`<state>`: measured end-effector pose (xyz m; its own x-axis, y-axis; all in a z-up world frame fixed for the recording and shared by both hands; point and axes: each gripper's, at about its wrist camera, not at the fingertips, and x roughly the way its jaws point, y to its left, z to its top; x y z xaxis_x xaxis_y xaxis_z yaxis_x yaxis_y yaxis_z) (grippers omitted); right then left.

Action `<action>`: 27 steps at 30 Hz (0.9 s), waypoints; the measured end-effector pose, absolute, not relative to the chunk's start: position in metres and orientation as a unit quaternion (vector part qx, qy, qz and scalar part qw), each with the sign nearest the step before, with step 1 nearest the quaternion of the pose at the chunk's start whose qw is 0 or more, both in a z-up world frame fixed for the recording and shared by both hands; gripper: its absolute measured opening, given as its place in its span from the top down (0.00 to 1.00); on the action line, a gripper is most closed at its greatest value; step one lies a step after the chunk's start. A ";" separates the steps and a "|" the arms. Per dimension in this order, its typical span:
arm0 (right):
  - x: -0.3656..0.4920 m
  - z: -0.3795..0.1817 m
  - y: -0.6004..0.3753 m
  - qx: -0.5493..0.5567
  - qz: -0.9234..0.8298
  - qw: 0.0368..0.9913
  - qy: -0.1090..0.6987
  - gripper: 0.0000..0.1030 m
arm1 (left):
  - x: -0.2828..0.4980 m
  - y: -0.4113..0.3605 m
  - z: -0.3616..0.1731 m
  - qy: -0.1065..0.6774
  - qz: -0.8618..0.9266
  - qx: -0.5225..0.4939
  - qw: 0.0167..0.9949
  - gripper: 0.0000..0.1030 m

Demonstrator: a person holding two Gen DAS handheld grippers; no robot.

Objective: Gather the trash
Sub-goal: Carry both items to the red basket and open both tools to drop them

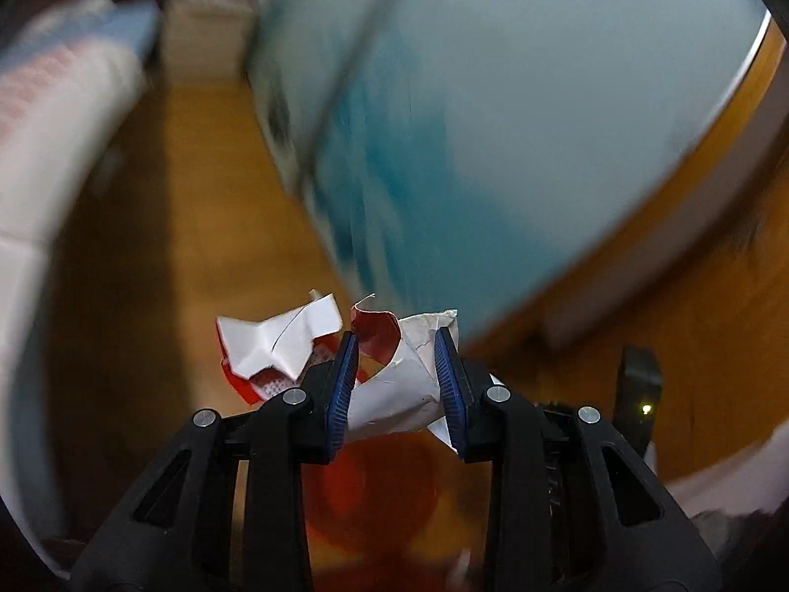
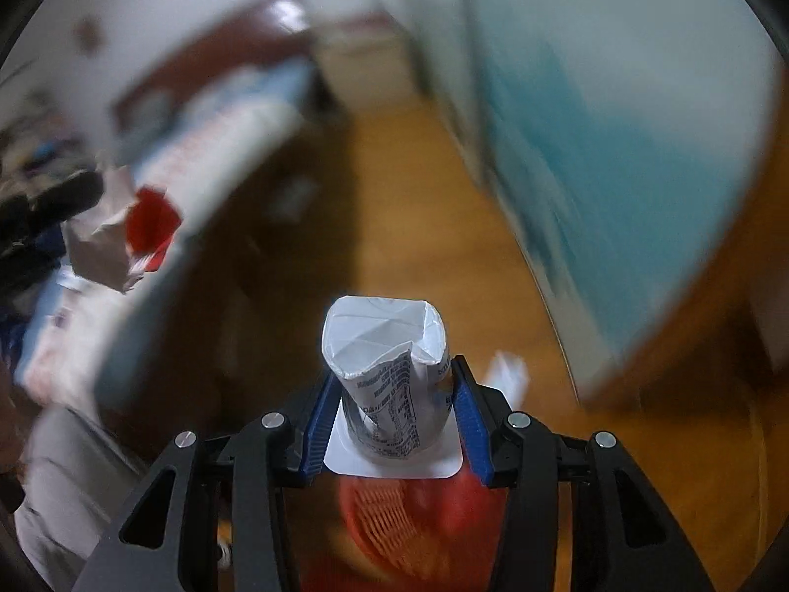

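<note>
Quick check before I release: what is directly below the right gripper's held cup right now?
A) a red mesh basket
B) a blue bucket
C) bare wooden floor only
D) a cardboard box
A: in the right wrist view, the red mesh basket sits just beneath the crushed white cup that the right gripper clamps between its blue pads.

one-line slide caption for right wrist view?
Right gripper clamps a crushed white cup above a red mesh basket.
</note>
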<state>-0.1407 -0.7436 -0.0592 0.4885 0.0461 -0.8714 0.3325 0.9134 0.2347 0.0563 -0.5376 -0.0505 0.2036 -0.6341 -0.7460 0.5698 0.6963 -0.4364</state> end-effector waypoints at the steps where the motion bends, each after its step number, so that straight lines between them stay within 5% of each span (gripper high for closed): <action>1: -0.153 -0.088 -0.750 0.198 -0.095 0.824 0.523 0.56 | 0.055 -0.553 -0.078 0.526 -0.385 -0.018 0.758 0.69; 6: -0.182 -0.168 -0.753 0.226 -0.113 0.778 0.575 0.56 | 0.046 -0.593 -0.201 0.659 -0.345 0.022 0.668 0.69; 12: -0.185 -0.196 -0.744 0.249 -0.114 0.759 0.590 0.53 | 0.039 -0.618 -0.224 0.673 -0.334 0.072 0.656 0.68; 14: -0.183 -0.198 -0.745 0.235 -0.117 0.765 0.588 0.38 | 0.038 -0.615 -0.228 0.680 -0.327 0.073 0.652 0.54; 15: -0.181 -0.196 -0.742 0.230 -0.118 0.769 0.585 0.33 | 0.040 -0.613 -0.230 0.684 -0.320 0.071 0.651 0.39; 23: -0.181 -0.154 -0.741 0.228 -0.133 0.804 0.533 0.32 | 0.051 -0.594 -0.182 0.642 -0.325 0.026 0.694 0.32; 27: -0.156 -0.105 -0.734 0.221 -0.129 0.835 0.487 0.32 | 0.061 -0.543 -0.105 0.552 -0.328 -0.006 0.767 0.32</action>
<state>-0.1556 -0.7344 -0.1048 0.4927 0.0001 -0.8702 0.4295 0.8697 0.2432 0.0615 -0.5430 -0.1049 0.1753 -0.5098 -0.8422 0.4958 0.7848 -0.3719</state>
